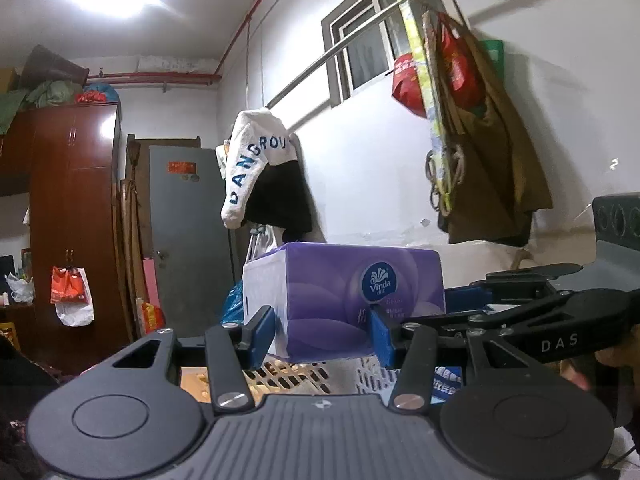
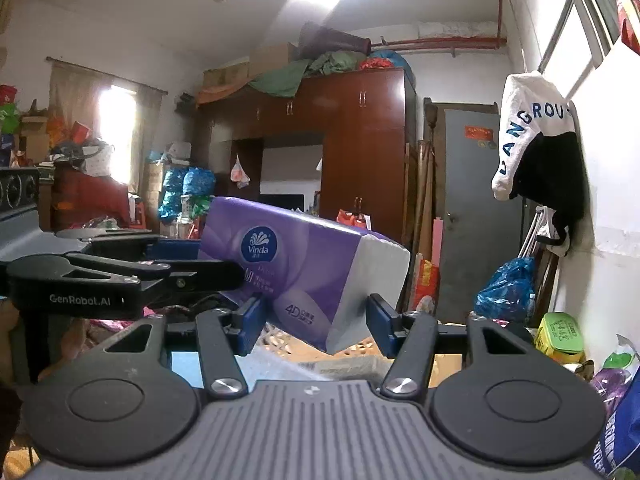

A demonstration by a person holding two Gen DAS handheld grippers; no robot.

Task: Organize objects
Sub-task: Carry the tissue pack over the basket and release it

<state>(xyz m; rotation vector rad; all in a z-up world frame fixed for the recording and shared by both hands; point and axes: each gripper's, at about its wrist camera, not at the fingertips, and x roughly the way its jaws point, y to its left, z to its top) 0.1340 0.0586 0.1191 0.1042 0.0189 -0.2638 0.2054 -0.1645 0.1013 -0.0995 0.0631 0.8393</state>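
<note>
A purple and white Vinda tissue pack [image 1: 344, 300] is held in the air between both grippers. My left gripper [image 1: 322, 334] is shut on its near side, blue pads touching both faces. The right gripper's black arm [image 1: 560, 320] reaches in from the right. In the right wrist view the tissue pack [image 2: 304, 264] is tilted, and my right gripper [image 2: 314, 326] is shut on its lower corner. The left gripper's arm [image 2: 100, 276] comes in from the left. A white slatted basket [image 1: 304, 376] lies below the pack.
A white wall with hanging bags [image 1: 472, 120] and a white sleeve marked with blue letters [image 1: 256, 160] is behind. A brown wardrobe [image 2: 360, 152], a grey door [image 2: 476, 216], a blue bag [image 2: 506, 290] and a green box [image 2: 560, 332] stand around.
</note>
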